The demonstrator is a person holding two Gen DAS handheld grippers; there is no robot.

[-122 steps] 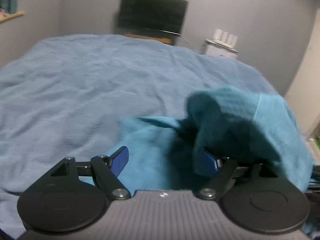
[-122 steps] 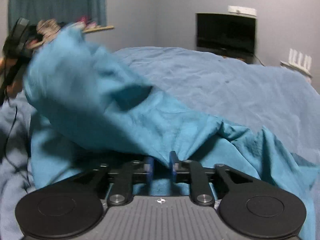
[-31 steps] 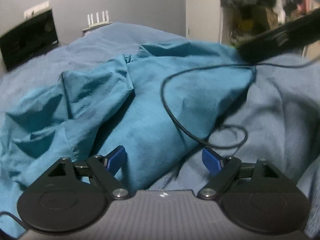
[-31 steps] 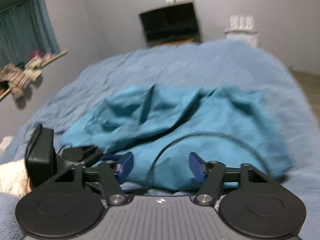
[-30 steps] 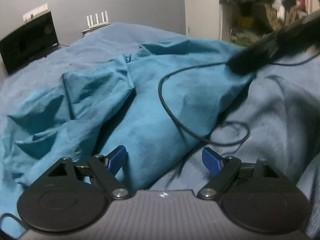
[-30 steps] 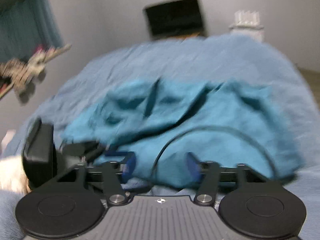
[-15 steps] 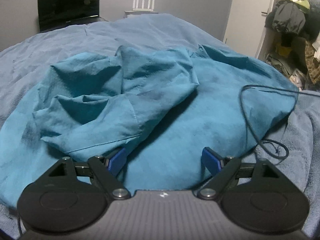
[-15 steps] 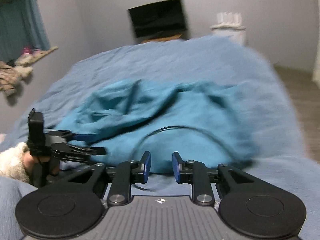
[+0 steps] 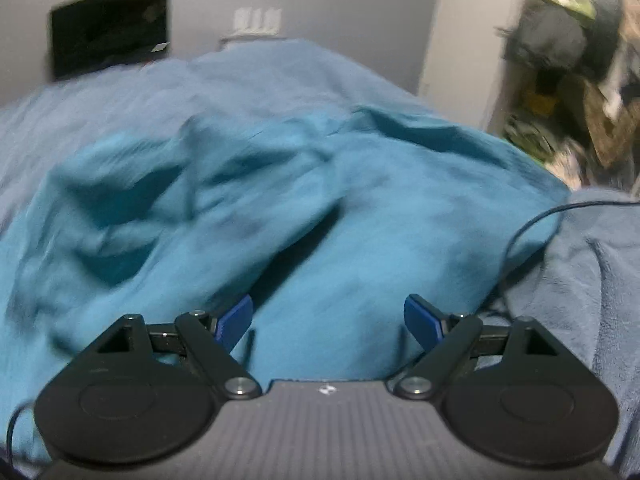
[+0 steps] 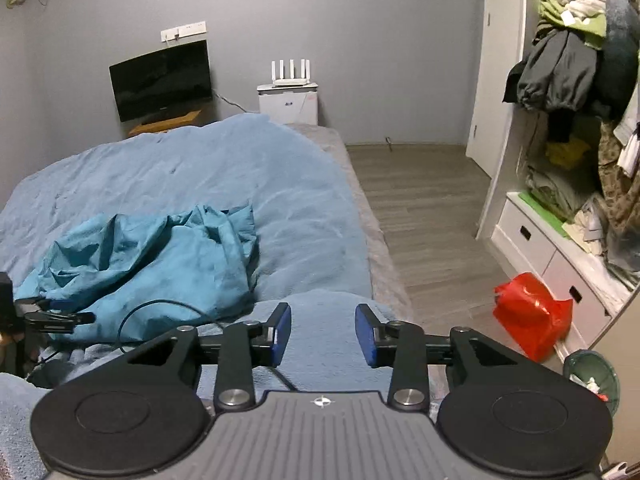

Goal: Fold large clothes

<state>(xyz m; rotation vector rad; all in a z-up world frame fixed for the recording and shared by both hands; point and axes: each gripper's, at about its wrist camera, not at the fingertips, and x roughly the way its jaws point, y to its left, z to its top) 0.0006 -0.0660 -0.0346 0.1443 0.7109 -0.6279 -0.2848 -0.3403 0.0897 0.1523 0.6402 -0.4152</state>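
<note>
Teal garment [image 10: 148, 264] lies crumpled in a heap on the blue bedspread [image 10: 240, 168], near the bed's right edge. Left gripper [image 9: 328, 322] hangs low over the heap's near side, jaws spread wide, cloth under the gap but not pinched; view is blurred. Right gripper [image 10: 323, 334] is raised above the bed's near right corner, well apart from the garment; its jaws have just been opening, nothing between them. A black cable [image 10: 160, 312] loops across the garment's near edge.

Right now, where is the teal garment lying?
The teal garment lies crumpled on the blue bed cover, at lower left in the right wrist view, beside the left gripper; in the left wrist view it fills the middle.
</note>
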